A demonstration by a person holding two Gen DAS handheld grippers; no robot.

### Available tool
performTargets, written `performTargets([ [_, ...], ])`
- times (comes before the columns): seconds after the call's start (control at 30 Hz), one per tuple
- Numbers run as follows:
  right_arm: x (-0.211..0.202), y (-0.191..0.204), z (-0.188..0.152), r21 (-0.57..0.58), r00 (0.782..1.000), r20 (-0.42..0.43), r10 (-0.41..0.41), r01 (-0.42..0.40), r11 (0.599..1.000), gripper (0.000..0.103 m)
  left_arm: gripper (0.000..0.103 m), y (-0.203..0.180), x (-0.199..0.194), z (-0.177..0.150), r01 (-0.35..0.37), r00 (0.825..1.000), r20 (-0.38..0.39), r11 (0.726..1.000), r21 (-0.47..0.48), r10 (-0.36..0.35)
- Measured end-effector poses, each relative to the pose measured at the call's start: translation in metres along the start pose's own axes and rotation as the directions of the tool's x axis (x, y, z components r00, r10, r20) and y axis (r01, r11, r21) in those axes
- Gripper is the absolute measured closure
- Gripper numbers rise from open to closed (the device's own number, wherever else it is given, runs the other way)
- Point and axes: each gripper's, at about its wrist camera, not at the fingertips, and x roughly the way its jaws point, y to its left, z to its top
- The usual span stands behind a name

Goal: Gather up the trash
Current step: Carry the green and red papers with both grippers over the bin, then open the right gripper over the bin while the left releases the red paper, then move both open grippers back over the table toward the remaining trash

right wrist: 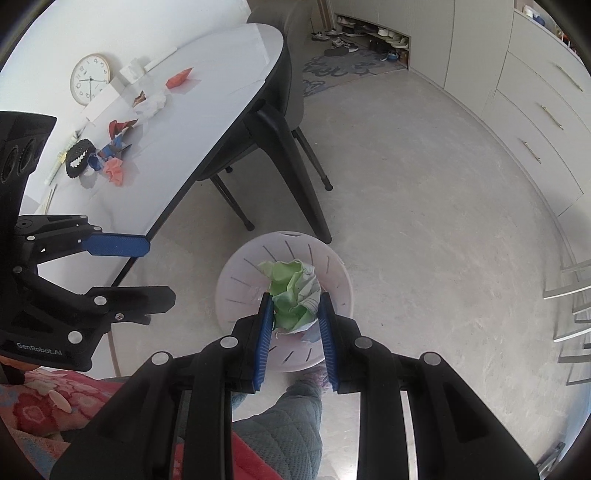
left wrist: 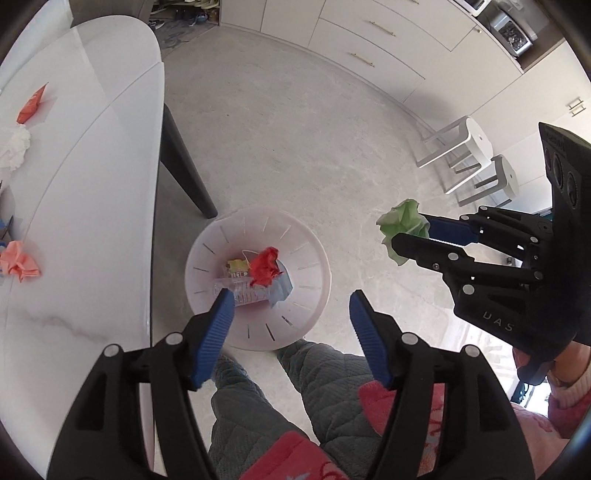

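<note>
While the right gripper (right wrist: 295, 314) clenches a crumpled green paper (right wrist: 293, 295) above the white bin (left wrist: 314, 258), a red wad (left wrist: 264, 266) and other scraps already lie inside. Left gripper (left wrist: 291, 306) hangs released and empty; pink paper (left wrist: 18, 260), an orange wrapper (left wrist: 31, 103) and a white tissue (left wrist: 13, 146) remain on the table (left wrist: 92, 184).

Far left, leaning against the wall: a round wall clock (right wrist: 90, 79). Far back: shoes on a low rack (right wrist: 369, 35). Right: two white stools (left wrist: 467, 157).
</note>
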Motion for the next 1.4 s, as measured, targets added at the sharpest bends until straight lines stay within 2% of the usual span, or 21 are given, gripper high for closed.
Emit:
performTargets([
  [0.13,0.005,0.006,0.001,-0.018,1.000,-0.002,0.010,-0.010,1.000,0.077,0.036,0.012,-0.013,-0.006,-0.009,1.000,0.021,1.000,-0.026,0.010],
  [0.23,0.014,0.011,0.003,-0.028,1.000,-0.015,0.020,-0.021,0.999,0.077,0.030,0.020,-0.025,-0.009,-0.040,0.997,0.057,0.998,-0.055,0.043],
  [0.47,0.044,0.032,0.006,-0.066,0.997,-0.073,0.038,-0.043,0.997,0.075,0.024,0.051,-0.052,-0.027,-0.093,0.989,0.098,0.987,-0.133,0.107],
  [0.53,0.050,0.036,0.007,-0.063,0.995,-0.087,0.045,-0.051,0.997,0.057,0.024,0.063,-0.057,-0.032,-0.099,0.988,0.102,0.982,-0.163,0.117],
  [0.6,0.052,0.042,0.008,-0.058,0.995,-0.089,0.038,-0.043,0.997,0.044,0.024,0.069,-0.060,-0.035,-0.102,0.987,0.105,0.976,-0.191,0.123],
  [0.77,0.047,0.054,0.020,-0.065,0.997,-0.069,0.039,-0.044,0.997,0.040,0.024,0.083,-0.068,-0.041,-0.116,0.982,0.119,0.965,-0.236,0.147],
  [0.87,0.036,0.064,0.033,-0.064,0.998,-0.040,0.040,-0.043,0.997,0.030,0.024,0.097,-0.079,-0.045,-0.122,0.976,0.139,0.954,-0.272,0.165],
  [1.0,0.013,0.091,0.061,-0.101,0.998,0.040,0.042,-0.038,0.994,0.015,0.022,0.128,-0.097,-0.054,-0.116,0.965,0.178,0.924,-0.363,0.191],
  [1.13,-0.004,0.122,0.091,-0.152,0.992,0.115,0.055,-0.037,0.988,0.005,0.018,0.168,-0.119,-0.063,-0.114,0.948,0.213,0.878,-0.466,0.236],
  [1.4,-0.001,0.170,0.150,-0.196,0.980,0.173,0.100,-0.065,0.978,0.004,0.017,0.247,-0.144,-0.084,-0.154,0.911,0.223,0.787,-0.598,0.348],
])
